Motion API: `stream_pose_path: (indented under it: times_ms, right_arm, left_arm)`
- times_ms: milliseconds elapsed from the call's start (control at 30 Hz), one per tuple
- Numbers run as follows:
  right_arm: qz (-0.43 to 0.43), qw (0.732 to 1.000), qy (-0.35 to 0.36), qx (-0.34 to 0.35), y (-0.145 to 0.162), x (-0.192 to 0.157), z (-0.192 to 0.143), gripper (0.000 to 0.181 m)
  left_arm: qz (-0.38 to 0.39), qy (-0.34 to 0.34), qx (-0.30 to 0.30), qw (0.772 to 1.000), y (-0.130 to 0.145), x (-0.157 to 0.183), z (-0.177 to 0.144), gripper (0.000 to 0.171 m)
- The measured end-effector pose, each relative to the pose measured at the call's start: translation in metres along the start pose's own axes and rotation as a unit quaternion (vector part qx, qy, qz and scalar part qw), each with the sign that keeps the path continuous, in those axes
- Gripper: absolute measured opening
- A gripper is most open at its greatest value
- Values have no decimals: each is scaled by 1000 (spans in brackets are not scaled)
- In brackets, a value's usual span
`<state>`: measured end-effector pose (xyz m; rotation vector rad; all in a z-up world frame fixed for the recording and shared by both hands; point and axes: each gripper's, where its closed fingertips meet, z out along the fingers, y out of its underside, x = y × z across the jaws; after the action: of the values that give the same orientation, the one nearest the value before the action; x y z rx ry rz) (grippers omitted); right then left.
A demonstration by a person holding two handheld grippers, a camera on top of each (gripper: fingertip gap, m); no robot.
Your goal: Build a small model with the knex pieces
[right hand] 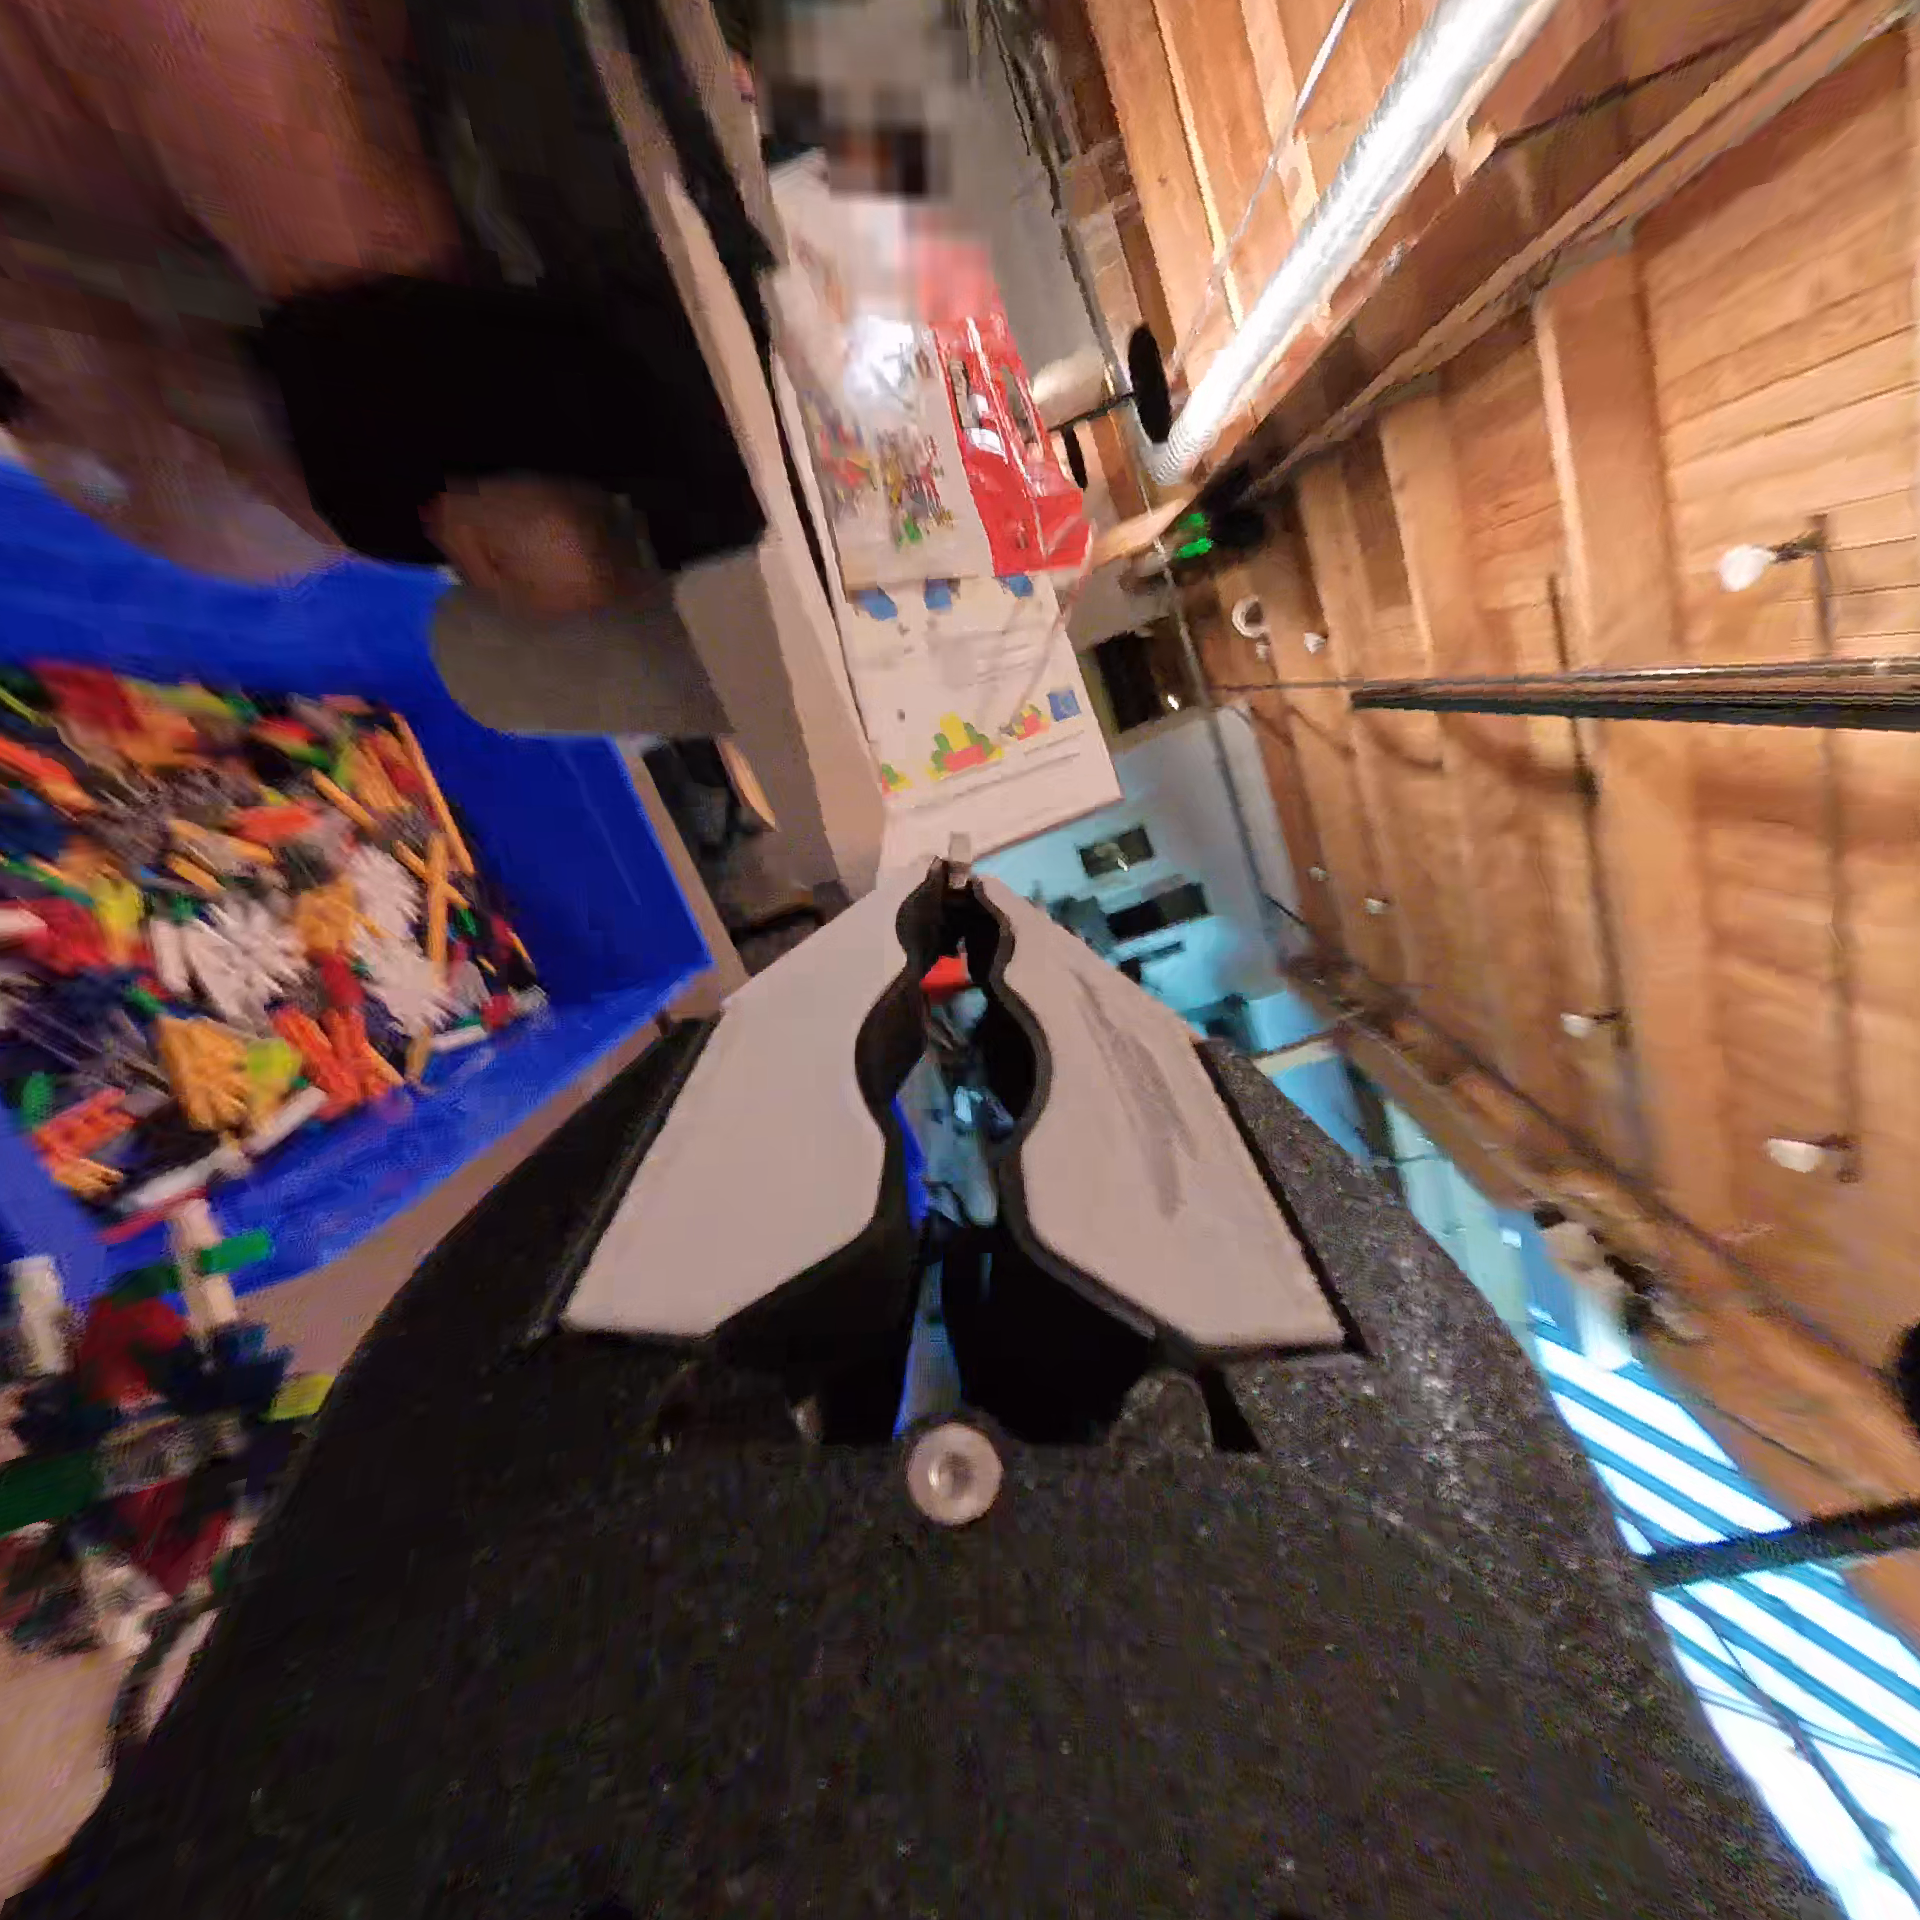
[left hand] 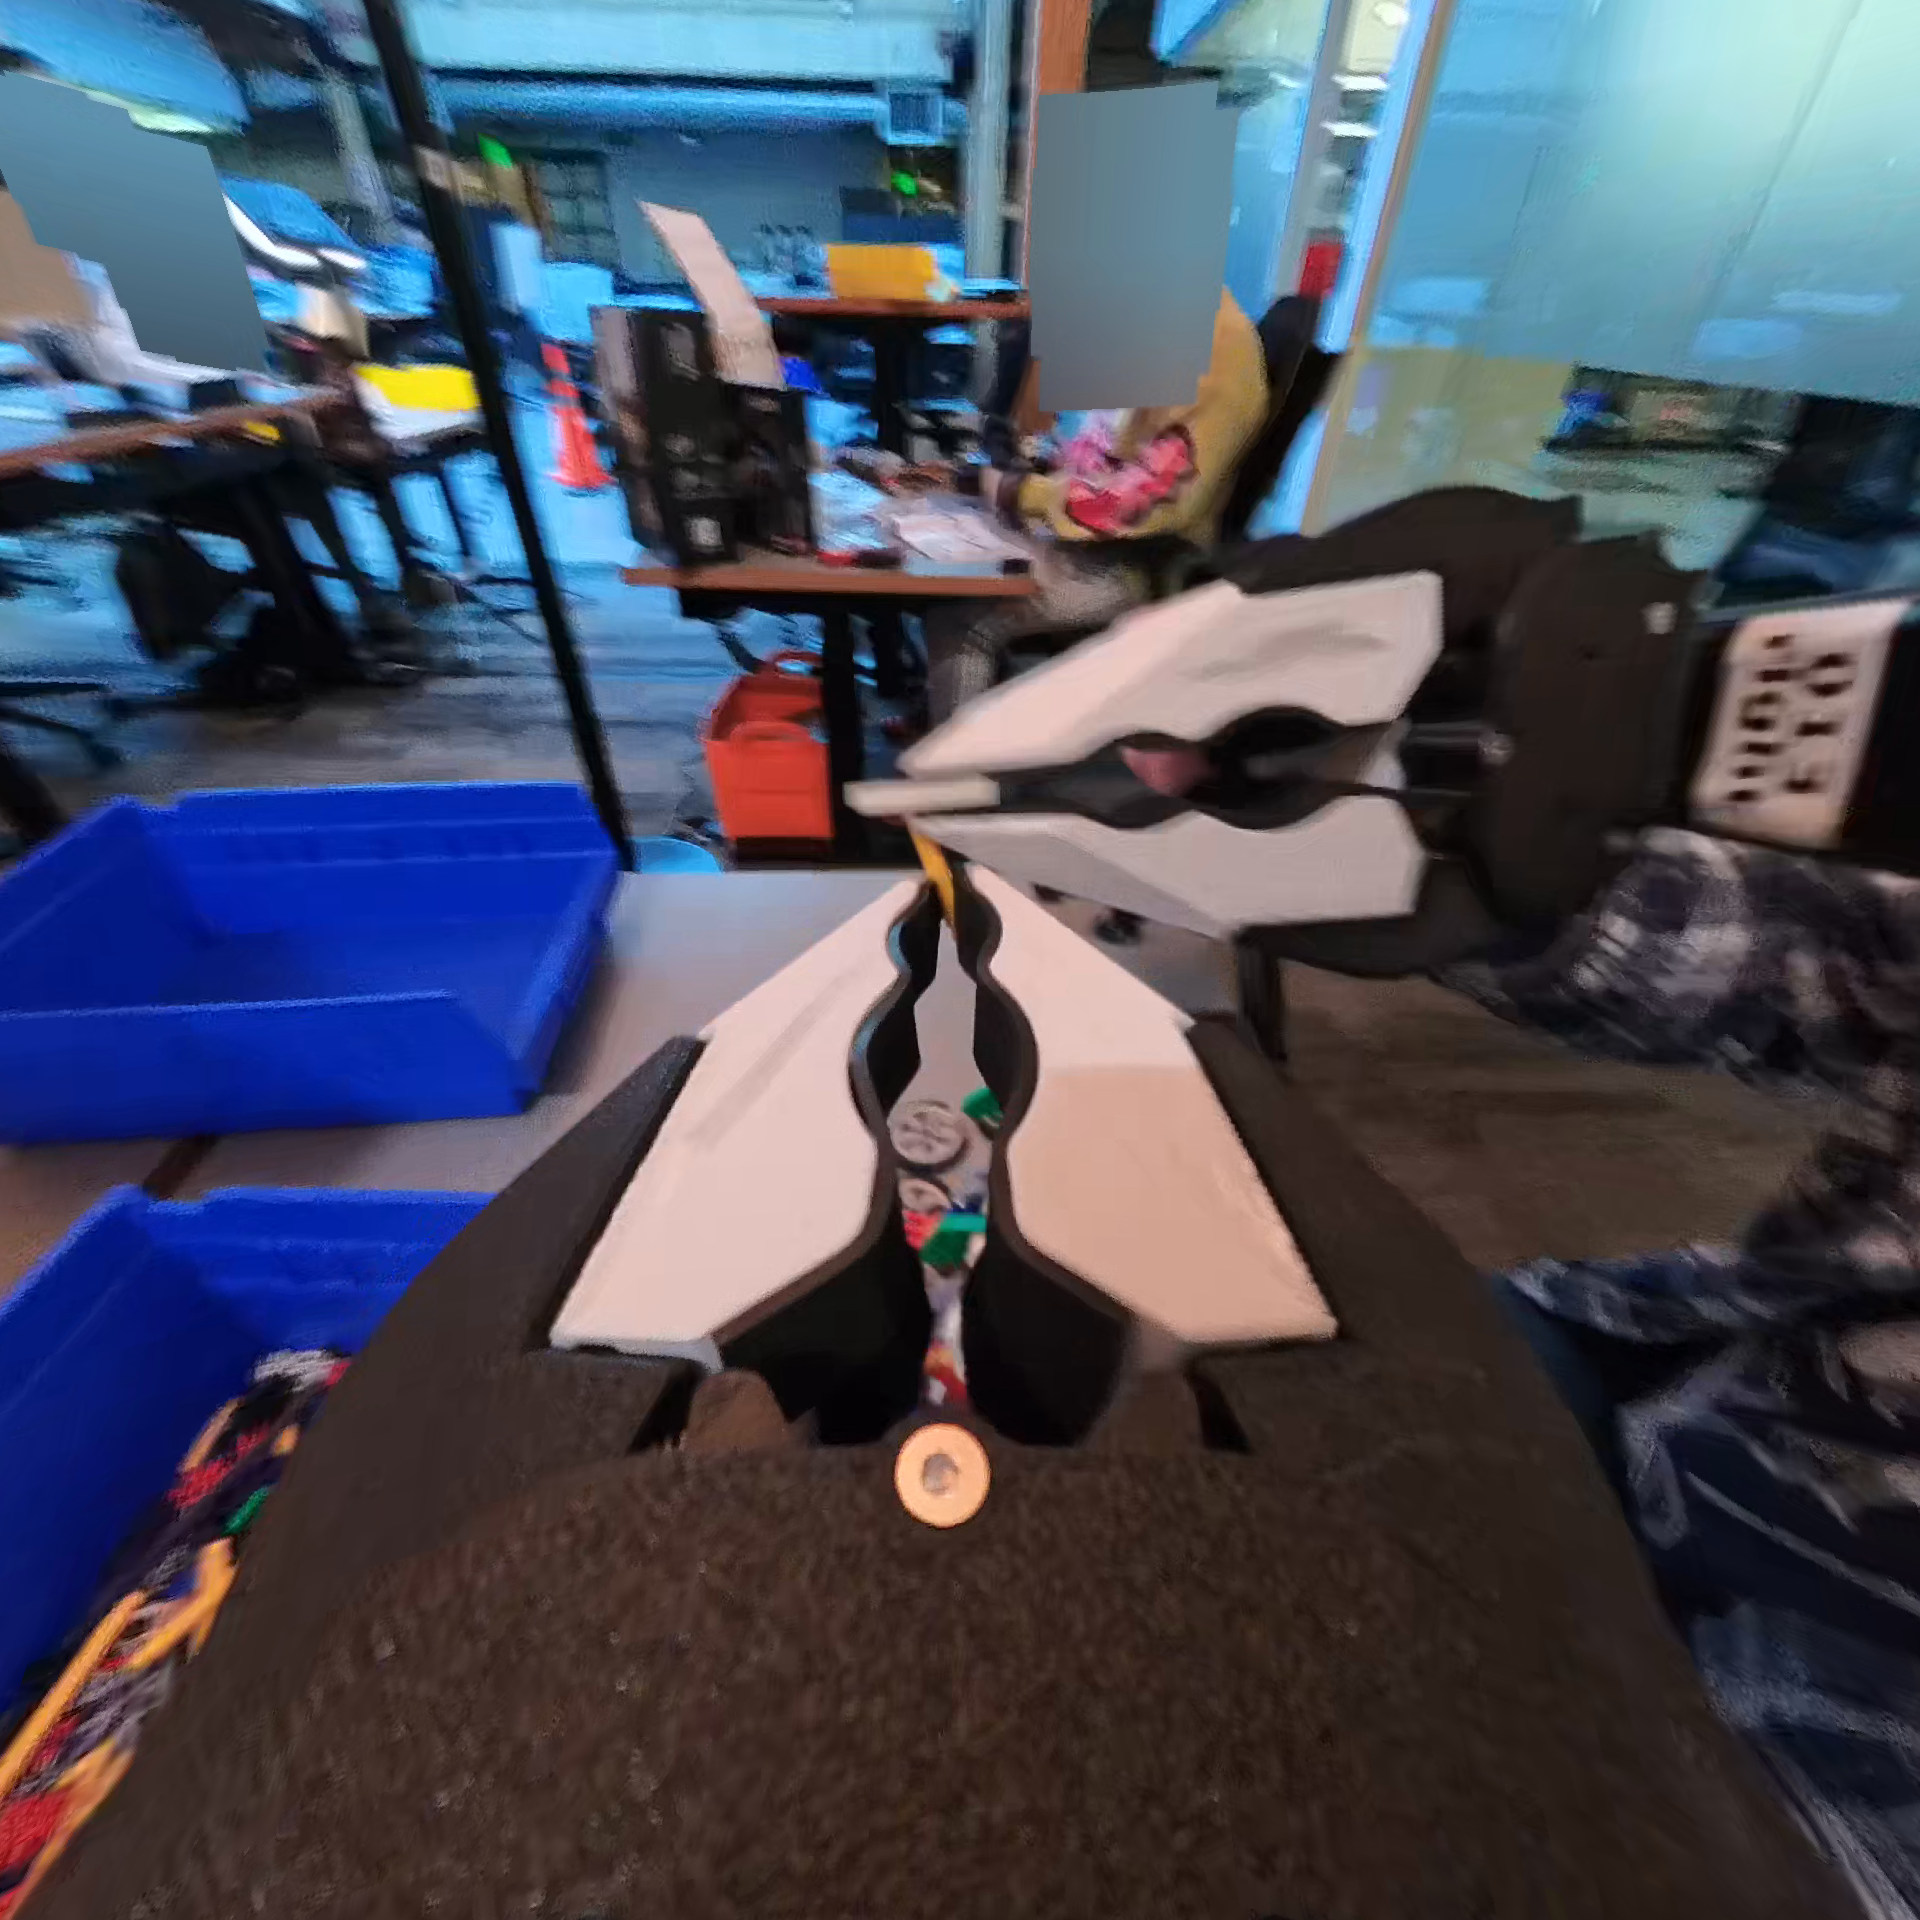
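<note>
Workshop behind; grey desk (left hand: 727,935) edge near, blue bins (left hand: 312,966) left. Left tongs (left hand: 948,899) clamped on yellow piece (left hand: 932,868); right tongs (right hand: 954,883) clamped on white rod (right hand: 958,850).

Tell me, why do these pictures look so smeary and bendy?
Left wrist view: the room behind is blurred and blue-tinted, and the blue bins bulge from the wide lens; the left gripper looks sharper. Right wrist view: tilted sideways, the toy pieces smear with motion, and the wooden ceiling streaks.

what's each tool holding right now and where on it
Left tool: yellow piece, pinched at its lower end. Right tool: white rod, gripped near one end.
</note>
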<state>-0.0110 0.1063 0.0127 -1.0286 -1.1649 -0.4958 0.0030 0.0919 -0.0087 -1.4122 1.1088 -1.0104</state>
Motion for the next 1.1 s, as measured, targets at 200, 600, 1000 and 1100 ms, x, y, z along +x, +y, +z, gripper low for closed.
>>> stream_pose_path:
  times_ms: [200, 600, 1000, 1100]
  right_arm:
    - [28, 998, -63, 8, 9, -9, 8, 2]
    - [435, 869, -216, 98, 2, -9, 4, 2]
    - [582, 737, -323, 114, -4, -18, 1, 2]
    - [595, 714, -350, 114, -8, -21, -2, 2]
  left_arm:
    - [-45, 35, -11, 998, 15, -6, 6, 0]
    - [31, -160, -168, 972, 74, -86, -15, 22]
    - [224, -156, -98, 957, 27, -54, -15, 51]
    - [319, -129, -60, 937, 9, -19, -9, 40]
